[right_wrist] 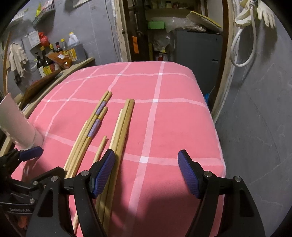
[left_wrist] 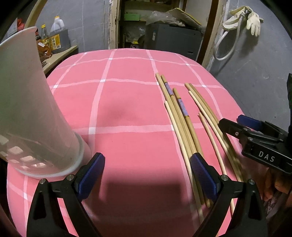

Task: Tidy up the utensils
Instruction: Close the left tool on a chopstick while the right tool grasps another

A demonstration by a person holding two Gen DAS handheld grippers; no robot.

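Several wooden chopsticks (left_wrist: 182, 127) lie loose on the pink checked tablecloth (left_wrist: 127, 94), some with purple bands. A white plastic holder (left_wrist: 27, 109) with holes near its base stands at the left. My left gripper (left_wrist: 147, 158) is open and low over the cloth, nothing between its pads. Its left finger is beside the holder's base and its right finger (left_wrist: 202, 175) overlaps the chopstick ends. In the right wrist view my right gripper (right_wrist: 146, 155) is open over bare cloth. Its left finger (right_wrist: 104, 171) lies over the nearest chopsticks (right_wrist: 124, 127). The holder (right_wrist: 16, 124) sits far left.
Sauce bottles (right_wrist: 47, 60) crowd a wooden shelf behind the table's left side. A grey cabinet (right_wrist: 197, 54) fills the doorway beyond the far edge. A hose and rubber gloves (right_wrist: 255, 16) hang on the right wall. The cloth (right_wrist: 215, 145) drops off at the right.
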